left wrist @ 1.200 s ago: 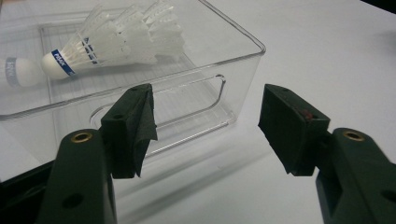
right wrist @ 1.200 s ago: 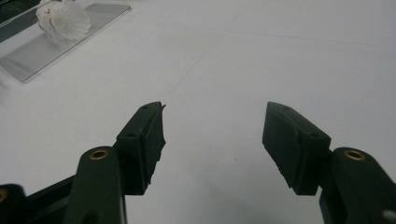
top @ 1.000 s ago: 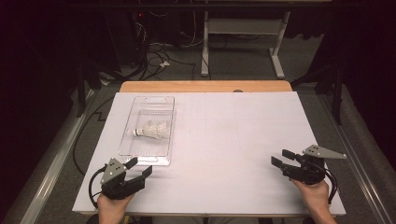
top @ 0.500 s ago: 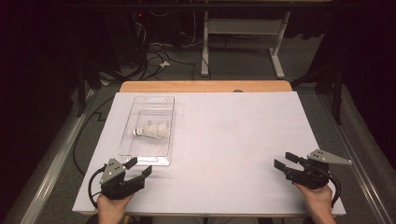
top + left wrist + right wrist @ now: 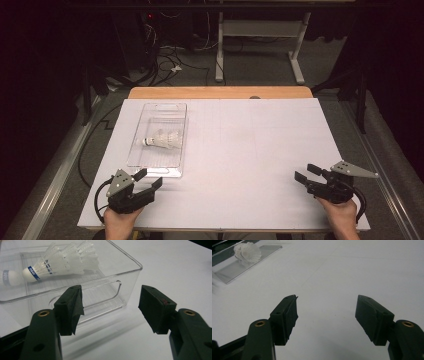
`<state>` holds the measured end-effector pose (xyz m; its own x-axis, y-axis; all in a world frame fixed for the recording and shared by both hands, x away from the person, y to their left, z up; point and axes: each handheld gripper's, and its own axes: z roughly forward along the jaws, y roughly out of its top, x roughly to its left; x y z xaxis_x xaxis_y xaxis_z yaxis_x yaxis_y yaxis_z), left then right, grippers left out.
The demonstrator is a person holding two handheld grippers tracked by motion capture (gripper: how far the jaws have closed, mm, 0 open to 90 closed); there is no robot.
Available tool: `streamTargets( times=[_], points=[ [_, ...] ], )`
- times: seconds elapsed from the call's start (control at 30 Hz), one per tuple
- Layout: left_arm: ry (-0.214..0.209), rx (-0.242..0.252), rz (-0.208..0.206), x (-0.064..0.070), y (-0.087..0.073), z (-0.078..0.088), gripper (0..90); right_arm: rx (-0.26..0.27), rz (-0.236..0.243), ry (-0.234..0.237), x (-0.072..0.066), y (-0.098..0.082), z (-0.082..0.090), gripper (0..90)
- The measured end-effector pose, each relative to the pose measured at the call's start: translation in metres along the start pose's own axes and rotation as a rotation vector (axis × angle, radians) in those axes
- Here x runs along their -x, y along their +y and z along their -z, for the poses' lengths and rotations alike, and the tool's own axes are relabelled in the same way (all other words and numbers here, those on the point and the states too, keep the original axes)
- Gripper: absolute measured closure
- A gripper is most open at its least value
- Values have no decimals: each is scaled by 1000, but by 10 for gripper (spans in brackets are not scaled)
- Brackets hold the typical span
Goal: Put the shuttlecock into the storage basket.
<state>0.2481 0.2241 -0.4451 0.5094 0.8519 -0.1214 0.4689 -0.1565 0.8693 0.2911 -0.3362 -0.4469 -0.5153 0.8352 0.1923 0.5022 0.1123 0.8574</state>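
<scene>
Feathered white shuttlecock (image 5: pixel 161 139) (cork-tipped) lies in clear rectangular tray (image 5: pixel 150 162).

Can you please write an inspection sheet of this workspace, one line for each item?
Surface: white table top, bare in the middle, wooden edge at the far side.
Job's things: white shuttlecock lies on its side inside the clear plastic bin, at the table's left.
Clutter: nothing seen.
Grippers: left gripper open, nothing between the jaws, just before the bin's near end; right gripper open, jaws just opened wider, nothing between them, over bare table at the near right.
Cables: one trails from each gripper; a tangle of cables lies on the floor behind.
Surroundings: dark room, white table frame behind.
</scene>
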Motion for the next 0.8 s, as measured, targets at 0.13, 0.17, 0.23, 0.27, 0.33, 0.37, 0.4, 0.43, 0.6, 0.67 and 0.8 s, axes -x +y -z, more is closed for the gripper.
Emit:
streamTargets(
  times=[0.13, 0.17, 0.23, 0.27, 0.33, 0.37, 0.4, 0.43, 0.6, 0.67, 0.8],
  points=[
    [-2, -1, 2, 0, 0, 0, 366, 0, 2, 3, 0, 0, -1, 340],
    [-3, -2, 1, 0, 0, 0, 366, 2, -2, 2, 1, 0, -1, 337],
    [-6, -5, 2, 0, 0, -1, 366, 7, -3, 1, 1, 0, -1, 333],
    [-7, -7, 3, 0, 0, -1, 366, 9, -6, 1, 1, 0, 0, 330],
    [-9, -9, 4, 0, 0, -1, 365, 14, -6, 4, 1, 0, 0, 328],
    [-8, -13, 4, 0, 0, -1, 365, 16, -5, 4, 1, 0, 1, 327],
    [-8, -14, 3, 0, 0, -1, 364, 16, -4, 4, 1, 0, 1, 326],
    [-8, -14, 3, 0, 0, -1, 364, 15, -3, 5, 1, 0, 0, 323],
    [-7, -15, 3, 0, 0, -2, 364, 14, -6, 8, 1, 0, 0, 319],
    [-7, -14, 4, 0, 0, -1, 364, 13, -4, 8, 1, 0, 0, 317],
    [-8, -12, 6, 0, 0, -1, 364, 12, -2, 9, 1, 0, -1, 316]
  ],
)
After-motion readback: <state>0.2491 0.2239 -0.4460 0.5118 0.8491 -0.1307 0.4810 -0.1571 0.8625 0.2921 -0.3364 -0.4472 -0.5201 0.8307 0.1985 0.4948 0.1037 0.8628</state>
